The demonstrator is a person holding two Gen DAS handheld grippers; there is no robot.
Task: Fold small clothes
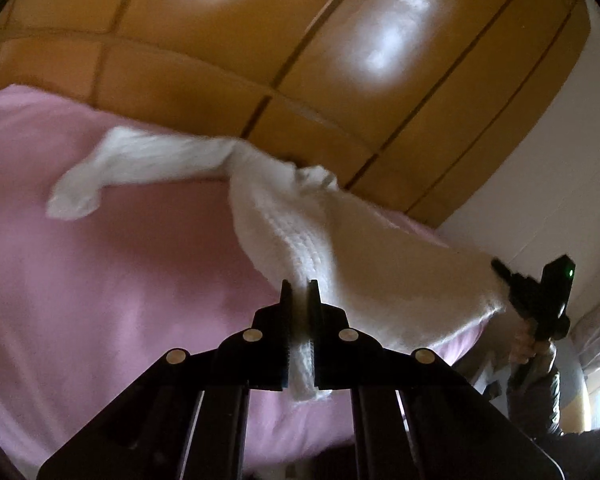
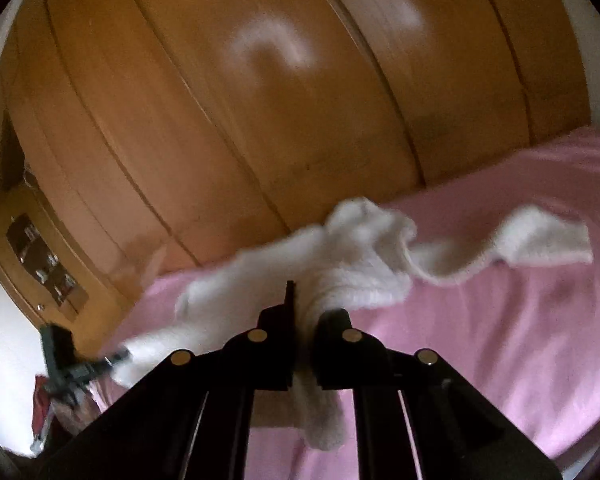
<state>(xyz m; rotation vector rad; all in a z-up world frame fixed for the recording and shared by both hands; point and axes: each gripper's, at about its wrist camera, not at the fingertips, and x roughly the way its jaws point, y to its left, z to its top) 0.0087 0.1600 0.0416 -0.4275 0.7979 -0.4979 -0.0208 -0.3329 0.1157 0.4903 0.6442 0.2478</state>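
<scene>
A small white knitted garment [image 1: 300, 216] with long sleeves hangs stretched in the air above a pink bed [image 1: 112, 264]. My left gripper [image 1: 299, 292] is shut on one edge of it, with knit fabric pinched between the jaws. My right gripper [image 2: 306, 300] is shut on the opposite edge of the same garment [image 2: 356, 256]. One sleeve [image 1: 112, 176] trails to the left in the left wrist view; a sleeve [image 2: 540, 236] trails right in the right wrist view. Each gripper shows in the other's view: the right one [image 1: 500, 272], the left one [image 2: 118, 356].
A tall wooden wardrobe [image 1: 300, 52] stands behind the bed and also fills the right wrist view [image 2: 240, 120]. A white wall [image 1: 540, 200] is to the right of it. A wooden cabinet with glass panes [image 2: 40, 252] stands at the left.
</scene>
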